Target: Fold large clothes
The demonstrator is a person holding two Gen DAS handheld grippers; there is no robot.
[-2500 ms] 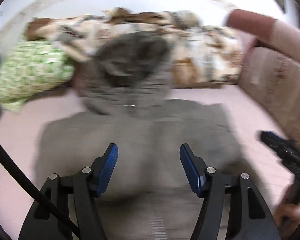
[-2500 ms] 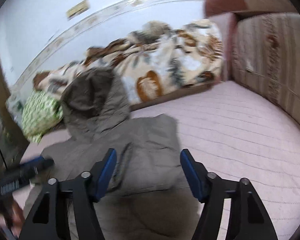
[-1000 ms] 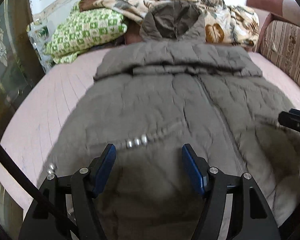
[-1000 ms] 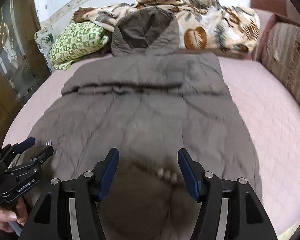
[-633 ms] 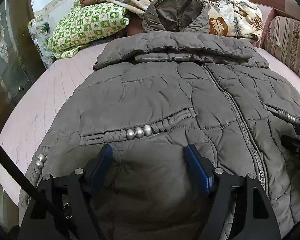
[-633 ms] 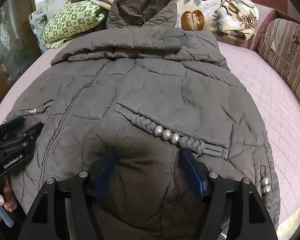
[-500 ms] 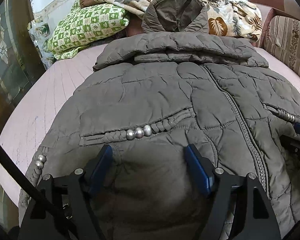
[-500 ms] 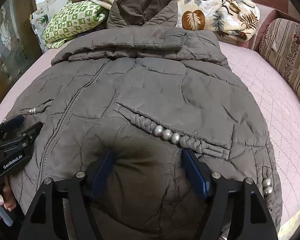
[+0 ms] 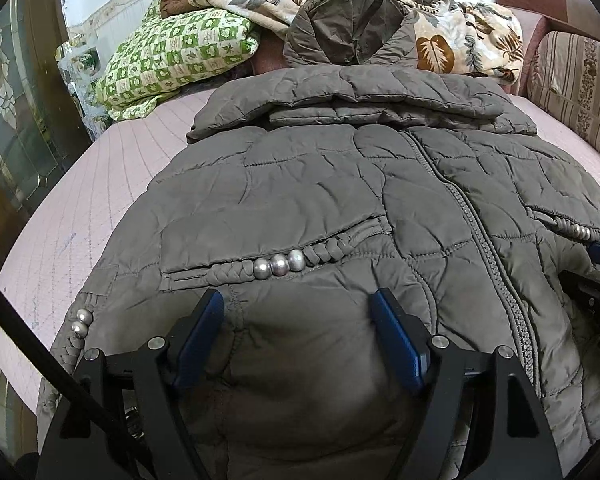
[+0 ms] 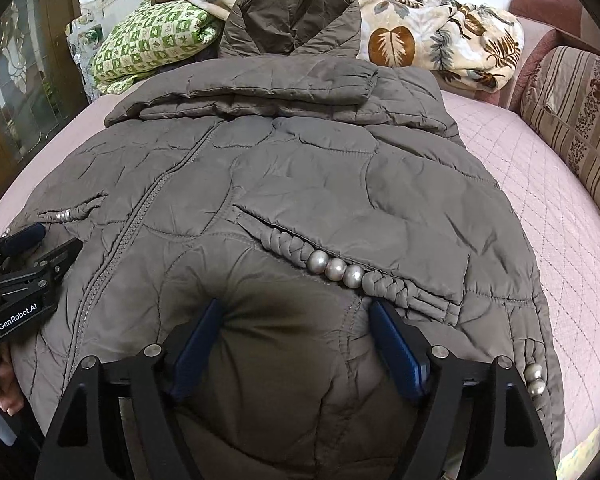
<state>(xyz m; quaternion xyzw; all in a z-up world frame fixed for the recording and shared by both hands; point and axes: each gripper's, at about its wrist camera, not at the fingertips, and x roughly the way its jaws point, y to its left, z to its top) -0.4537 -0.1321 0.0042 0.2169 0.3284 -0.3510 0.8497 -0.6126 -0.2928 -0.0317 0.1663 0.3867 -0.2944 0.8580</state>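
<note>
Between the spread fingers of each claw: one grey-brown quilted coat, laid front-up on a pink bed, its hem bunched into the left claw and the right claw, neither pressed together on it. Ahead of both claws: three-bead pocket trim, central zip, sleeves folded across the chest, hood farthest off. Beyond the hood: green pillow, leaf-print blanket; striped sofa to the right claw's right.
</note>
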